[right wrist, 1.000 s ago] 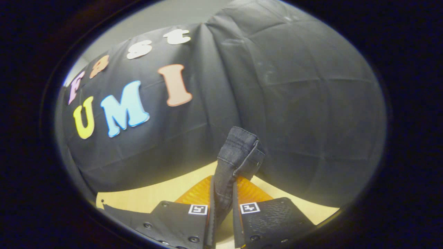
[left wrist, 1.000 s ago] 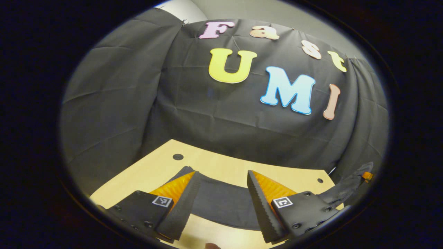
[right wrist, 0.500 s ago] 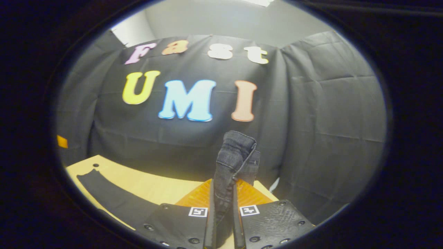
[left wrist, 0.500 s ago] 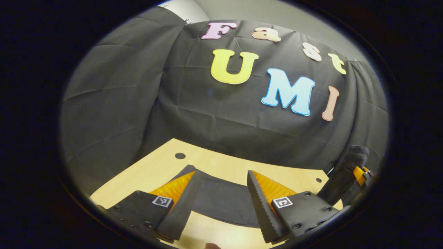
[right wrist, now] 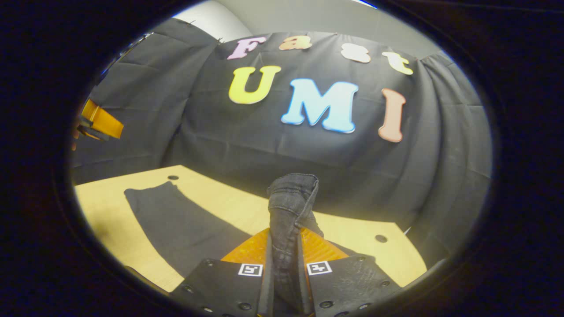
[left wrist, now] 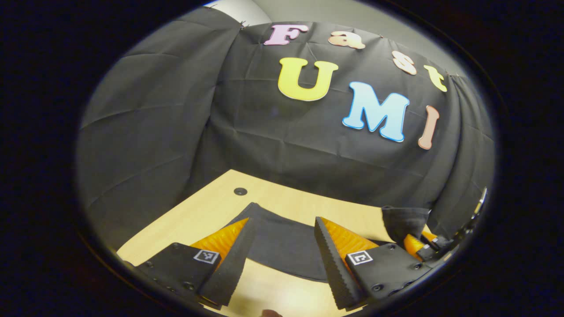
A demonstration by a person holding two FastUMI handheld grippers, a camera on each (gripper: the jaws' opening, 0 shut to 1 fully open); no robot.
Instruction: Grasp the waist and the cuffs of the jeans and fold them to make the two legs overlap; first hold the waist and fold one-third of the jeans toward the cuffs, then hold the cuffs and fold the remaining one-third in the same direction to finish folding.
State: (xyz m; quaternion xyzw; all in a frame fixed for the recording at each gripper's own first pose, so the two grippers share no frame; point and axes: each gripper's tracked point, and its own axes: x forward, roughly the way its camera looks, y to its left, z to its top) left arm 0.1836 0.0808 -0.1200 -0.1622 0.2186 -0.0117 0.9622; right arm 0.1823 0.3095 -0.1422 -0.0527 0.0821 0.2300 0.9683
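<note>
A: Where are the jeans?

B: Flat on the tabletop. My right tool is clenched on a bunched hem of them, which stands up between its fingers.

A: And your left tool?

B: Released, fingers wide apart over the dark denim, near the tabletop's front edge. Bare wood lies beyond, up to the booth wall. The left gripper view catches the right tool at its right rim
</note>
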